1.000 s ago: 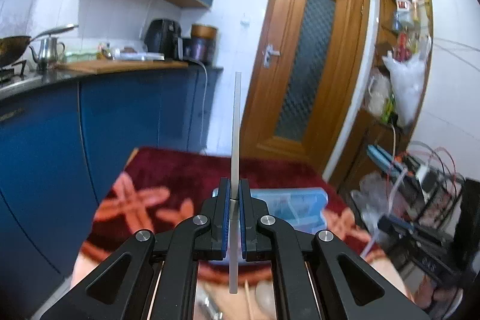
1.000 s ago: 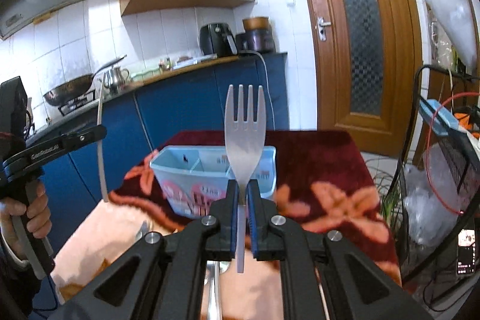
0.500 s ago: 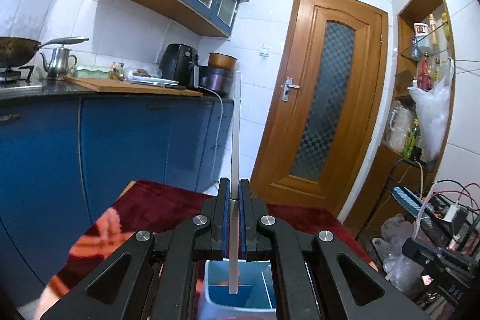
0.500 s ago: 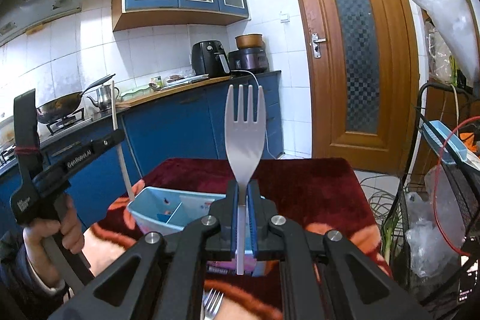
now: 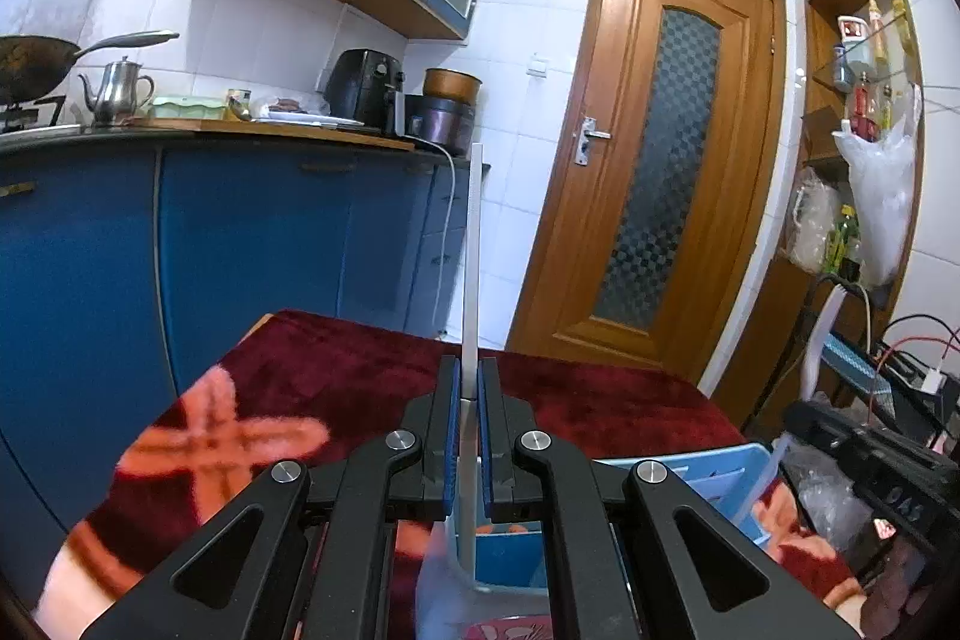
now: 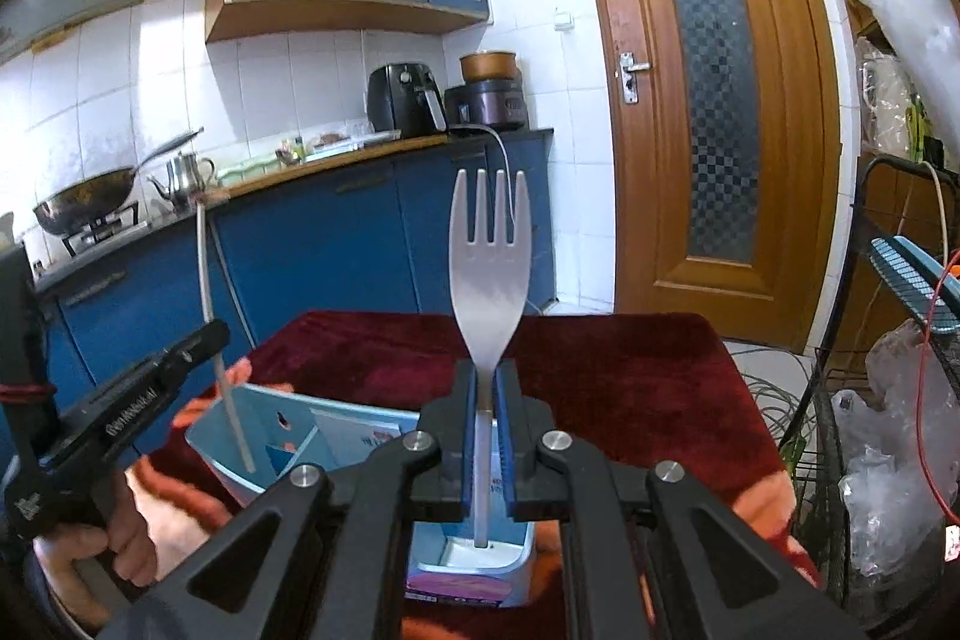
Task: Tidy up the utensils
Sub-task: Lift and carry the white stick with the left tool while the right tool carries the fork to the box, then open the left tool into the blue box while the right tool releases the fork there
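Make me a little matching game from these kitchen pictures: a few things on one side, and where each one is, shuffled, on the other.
Things:
1. fork
2. white stick
3. kettle
4. blue organizer box

Places:
A. on the red tablecloth
B. clamped in the right gripper
C. on the counter beside the wok
D. clamped in the left gripper

Pairs: 1-B, 2-D, 3-C, 4-A

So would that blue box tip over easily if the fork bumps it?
Possibly. The blue box looks like thin, light plastic standing on a soft cloth, so a sideways knock might shift or tilt it. Its wide base probably helps, though, and the fork looks light too.
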The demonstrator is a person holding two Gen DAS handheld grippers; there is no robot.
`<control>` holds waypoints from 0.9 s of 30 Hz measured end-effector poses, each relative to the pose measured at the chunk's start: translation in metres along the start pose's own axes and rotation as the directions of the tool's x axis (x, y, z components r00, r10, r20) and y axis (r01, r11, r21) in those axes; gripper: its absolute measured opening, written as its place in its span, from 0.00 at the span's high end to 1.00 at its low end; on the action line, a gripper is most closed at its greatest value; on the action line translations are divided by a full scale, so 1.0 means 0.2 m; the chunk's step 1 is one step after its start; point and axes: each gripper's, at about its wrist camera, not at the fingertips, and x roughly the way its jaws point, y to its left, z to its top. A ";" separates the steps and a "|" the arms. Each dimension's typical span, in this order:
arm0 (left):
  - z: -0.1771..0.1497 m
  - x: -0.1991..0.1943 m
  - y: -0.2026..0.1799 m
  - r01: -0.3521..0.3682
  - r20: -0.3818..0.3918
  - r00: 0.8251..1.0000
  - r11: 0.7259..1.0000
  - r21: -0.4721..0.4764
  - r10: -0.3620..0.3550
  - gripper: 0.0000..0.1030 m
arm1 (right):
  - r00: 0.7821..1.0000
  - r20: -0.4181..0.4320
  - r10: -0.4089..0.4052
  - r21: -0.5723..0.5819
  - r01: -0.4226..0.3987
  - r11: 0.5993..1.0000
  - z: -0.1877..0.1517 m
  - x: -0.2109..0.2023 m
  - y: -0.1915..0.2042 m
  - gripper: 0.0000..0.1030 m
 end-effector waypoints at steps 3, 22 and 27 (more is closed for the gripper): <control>-0.02 0.01 0.00 0.007 -0.021 1.000 1.000 0.015 -0.007 0.95 | 1.000 -0.028 -0.003 -0.005 0.003 1.000 -0.04 0.03 0.00 0.91; -0.04 -0.11 -0.03 0.038 -0.099 0.994 0.998 0.043 -0.033 0.66 | 1.000 -0.010 0.011 0.025 -0.011 1.000 -0.05 -0.09 0.00 0.73; -0.04 -0.20 -0.02 0.033 -0.135 0.990 0.998 0.046 -0.026 0.66 | 1.000 -0.013 0.010 0.032 -0.009 0.999 -0.06 -0.20 0.00 0.73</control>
